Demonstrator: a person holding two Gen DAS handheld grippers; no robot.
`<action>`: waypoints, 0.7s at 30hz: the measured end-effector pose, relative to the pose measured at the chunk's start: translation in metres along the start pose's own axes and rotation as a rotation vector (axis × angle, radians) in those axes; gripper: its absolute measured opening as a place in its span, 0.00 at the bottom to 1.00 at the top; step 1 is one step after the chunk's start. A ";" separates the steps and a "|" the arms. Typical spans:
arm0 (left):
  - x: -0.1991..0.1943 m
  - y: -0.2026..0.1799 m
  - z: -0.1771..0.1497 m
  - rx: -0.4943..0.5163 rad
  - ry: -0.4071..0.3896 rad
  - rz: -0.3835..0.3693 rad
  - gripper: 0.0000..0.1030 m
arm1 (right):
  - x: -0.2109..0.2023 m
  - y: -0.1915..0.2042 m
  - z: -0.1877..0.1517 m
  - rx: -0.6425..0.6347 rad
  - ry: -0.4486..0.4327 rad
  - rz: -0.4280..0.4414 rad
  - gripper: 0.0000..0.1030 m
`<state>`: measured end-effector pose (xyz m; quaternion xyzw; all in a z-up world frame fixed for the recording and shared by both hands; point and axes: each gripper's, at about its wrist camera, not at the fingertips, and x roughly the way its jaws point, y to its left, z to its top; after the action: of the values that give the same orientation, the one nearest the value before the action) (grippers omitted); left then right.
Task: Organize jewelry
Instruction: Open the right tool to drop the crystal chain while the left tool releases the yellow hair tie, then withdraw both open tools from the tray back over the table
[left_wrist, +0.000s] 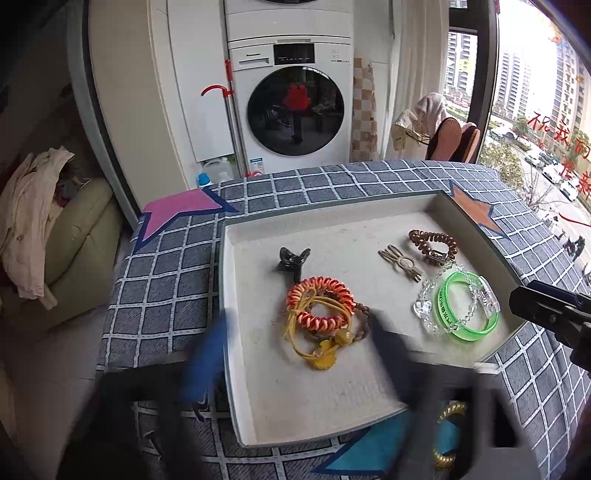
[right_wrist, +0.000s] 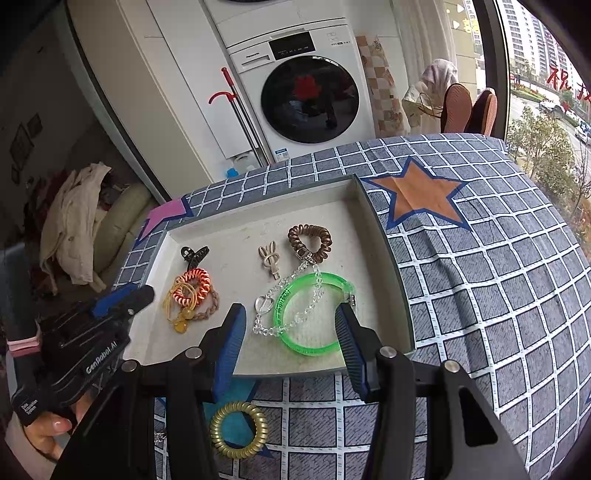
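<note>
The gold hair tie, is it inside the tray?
No, the gold hair tie lies on the checked cloth, outside the tray.

A white washing machine (right_wrist: 306, 96) stands behind the table, with a red-handled mop (right_wrist: 236, 110) leaning to its left. A blue checked tablecloth (right_wrist: 498, 295) with star patches covers the table. Pale clothes (left_wrist: 33, 214) lie heaped on what looks like a cream sofa (left_wrist: 81, 240).
</note>
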<state>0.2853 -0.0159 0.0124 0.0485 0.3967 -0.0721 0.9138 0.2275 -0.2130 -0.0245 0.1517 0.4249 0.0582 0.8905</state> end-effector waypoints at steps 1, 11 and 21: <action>-0.004 0.001 0.000 -0.003 -0.024 0.012 1.00 | -0.002 0.001 -0.001 0.000 -0.001 0.002 0.53; -0.038 0.009 -0.014 0.003 -0.061 0.017 1.00 | -0.032 0.009 -0.016 -0.019 -0.035 0.019 0.83; -0.060 0.011 -0.060 0.026 -0.019 -0.038 1.00 | -0.043 0.011 -0.048 -0.016 0.007 0.024 0.85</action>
<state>0.2034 0.0094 0.0157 0.0522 0.3878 -0.0951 0.9153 0.1636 -0.2015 -0.0179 0.1496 0.4255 0.0729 0.8895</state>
